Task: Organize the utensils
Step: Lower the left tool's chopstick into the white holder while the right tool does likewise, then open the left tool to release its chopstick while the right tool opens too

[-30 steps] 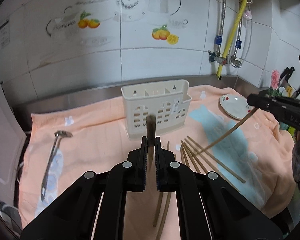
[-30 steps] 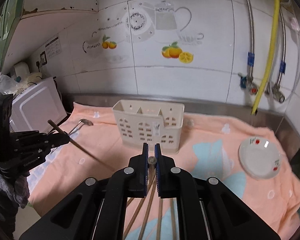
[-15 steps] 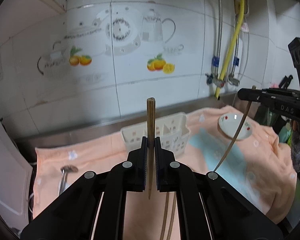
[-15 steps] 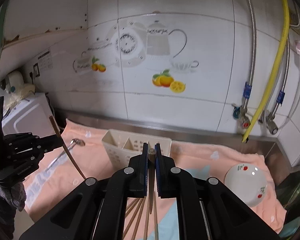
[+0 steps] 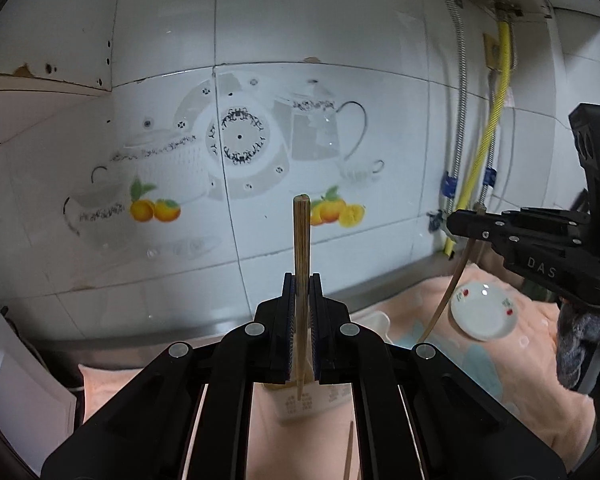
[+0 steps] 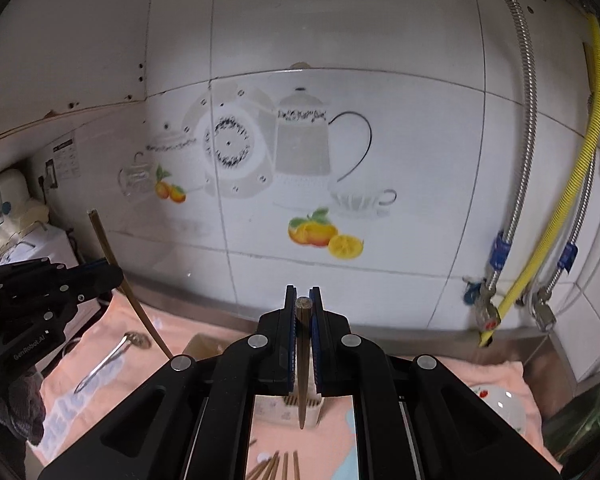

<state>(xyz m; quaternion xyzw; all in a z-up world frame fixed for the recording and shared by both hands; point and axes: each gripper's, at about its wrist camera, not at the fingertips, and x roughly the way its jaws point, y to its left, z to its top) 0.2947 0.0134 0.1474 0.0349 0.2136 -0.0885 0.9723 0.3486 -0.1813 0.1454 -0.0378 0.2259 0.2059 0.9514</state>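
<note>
the left gripper [image 5: 300, 312] is pinched tight on one wooden chopstick [image 5: 301, 248], which stands nearly upright between the pads, its square butt end poking up toward twelve o'clock and its thin tip hanging below the jaws. the right gripper [image 6: 303, 332] is likewise clamped on a second chopstick [image 6: 302, 364], gripped near its top so that most of the length hangs down toward six o'clock. both are held off the towel, above the cream utensil caddy [image 5: 300, 404], which shows only in the gap between each gripper's fingers (its compartments cannot be made out from here). the spare chopsticks [image 6: 276, 466] lie loose on the peach towel [image 6: 380, 452] at six o'clock in the right wrist view; a metal ladle [image 6: 108, 360] lies at about eight o'clock, and a small white dish [image 5: 482, 312] sits at roughly three o'clock in the left wrist view.

a chopstick of this kind should be light, stiff and slim, smooth enough to pivot or slide in a two-pad pinch. the right gripper's hold near the butt probably lets the tip swing; the left's hold lower down looks steadier. a grip a little above the middle seems best, leaving enough free tip to steer into a caddy slot. the likely slip is a tip catching the caddy rim and twisting the stick out of line.
</note>
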